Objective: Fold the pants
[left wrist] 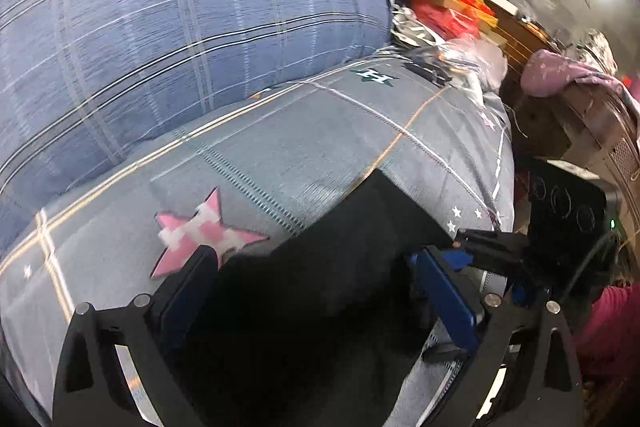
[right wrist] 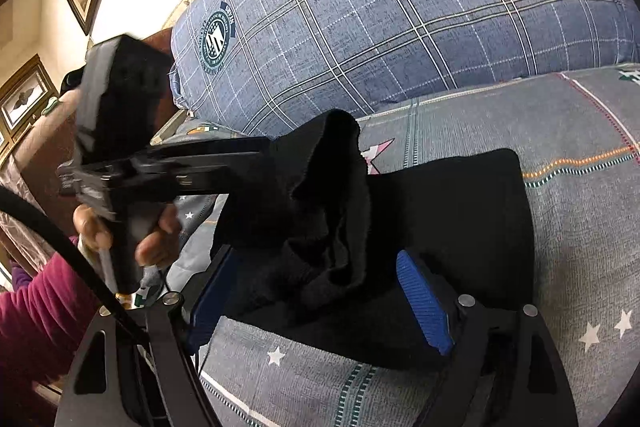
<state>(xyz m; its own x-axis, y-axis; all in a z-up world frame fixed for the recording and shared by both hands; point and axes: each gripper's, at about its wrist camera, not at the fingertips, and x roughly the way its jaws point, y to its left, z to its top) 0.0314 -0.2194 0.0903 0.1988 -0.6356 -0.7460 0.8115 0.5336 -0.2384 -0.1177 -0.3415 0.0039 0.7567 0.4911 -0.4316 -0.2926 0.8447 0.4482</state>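
Black pants lie on the bed, bunched between both tongs. Left tongs spread, touching nothing; right tongs spread, straddling a loose fold. Judged: fold just dropped; next, regrasp an edge and flatten.

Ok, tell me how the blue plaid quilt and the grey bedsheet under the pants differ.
The blue plaid quilt is bundled into a tall rounded heap; the grey bedsheet lies spread flat. The quilt bears a dense grid of checks and a round crest; the bedsheet has sparse lines, small white stars and a pink star. Only the bedsheet carries the black pants. Both are lined bedding.
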